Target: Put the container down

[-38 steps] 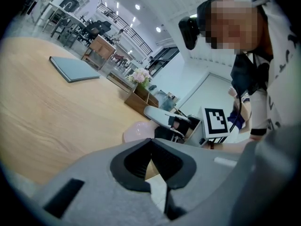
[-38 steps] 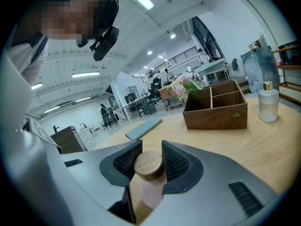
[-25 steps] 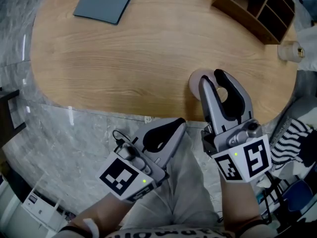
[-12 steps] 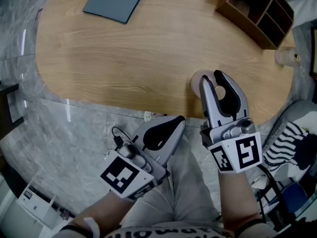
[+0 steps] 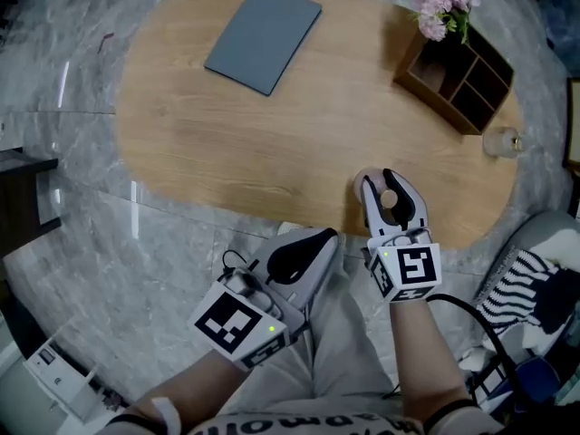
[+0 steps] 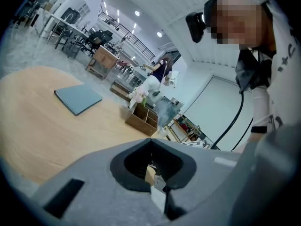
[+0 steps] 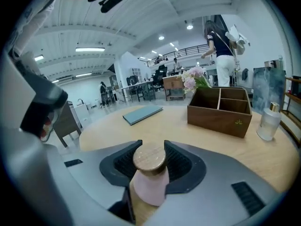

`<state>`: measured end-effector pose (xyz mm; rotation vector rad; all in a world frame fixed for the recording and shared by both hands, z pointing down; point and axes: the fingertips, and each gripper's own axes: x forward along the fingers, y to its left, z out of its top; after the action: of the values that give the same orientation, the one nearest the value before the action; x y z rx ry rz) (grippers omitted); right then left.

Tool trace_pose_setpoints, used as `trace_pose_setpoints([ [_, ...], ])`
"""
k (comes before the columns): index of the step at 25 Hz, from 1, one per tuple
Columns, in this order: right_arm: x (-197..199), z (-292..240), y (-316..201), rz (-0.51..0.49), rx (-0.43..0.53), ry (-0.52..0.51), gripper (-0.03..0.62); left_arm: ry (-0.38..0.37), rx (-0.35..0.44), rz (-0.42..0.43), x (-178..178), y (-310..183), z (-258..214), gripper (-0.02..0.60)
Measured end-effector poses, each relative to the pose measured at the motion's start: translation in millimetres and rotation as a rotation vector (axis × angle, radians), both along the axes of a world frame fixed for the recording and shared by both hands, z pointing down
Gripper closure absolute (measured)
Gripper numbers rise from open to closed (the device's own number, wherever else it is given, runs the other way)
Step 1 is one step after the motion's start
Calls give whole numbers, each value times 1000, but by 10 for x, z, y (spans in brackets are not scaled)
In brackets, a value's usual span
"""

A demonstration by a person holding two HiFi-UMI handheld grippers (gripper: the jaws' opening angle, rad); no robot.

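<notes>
Wooden oval table point(image 5: 272, 143) filled the head view. Left tool point(image 5: 324, 236) hung shut and empty beyond its near edge. Right tool point(image 5: 379, 181) clamped the container point(image 7: 149, 175) at that edge. Only the right gripper view showed its pink body and wooden lid.

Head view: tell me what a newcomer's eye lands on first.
The right gripper stands out, closed on a pink container with a wooden lid, at the near edge of the oval wooden table. Next, the blue-grey folder at the far left and the wooden organiser with pink flowers at the far right.
</notes>
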<state>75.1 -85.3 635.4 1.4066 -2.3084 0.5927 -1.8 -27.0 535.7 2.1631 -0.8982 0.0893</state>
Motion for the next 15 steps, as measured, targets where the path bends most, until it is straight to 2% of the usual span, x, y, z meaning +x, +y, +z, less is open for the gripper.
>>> trace_pose_setpoints([
  [2, -30, 30, -6, -29, -30, 11, 460, -14, 25, -3, -40, -74, -174, 566],
  [4, -50, 61, -19, -50, -70, 22, 370, -26, 35, -13, -81, -145, -325, 566],
  [8, -26, -43, -4, -24, -143, 4, 365, -21, 45, -28, -133, -239, -667, 566],
  [15, 57, -716, -79, 86, -169, -66, 364, -28, 142, -55, -237, -549, -1464, 566],
])
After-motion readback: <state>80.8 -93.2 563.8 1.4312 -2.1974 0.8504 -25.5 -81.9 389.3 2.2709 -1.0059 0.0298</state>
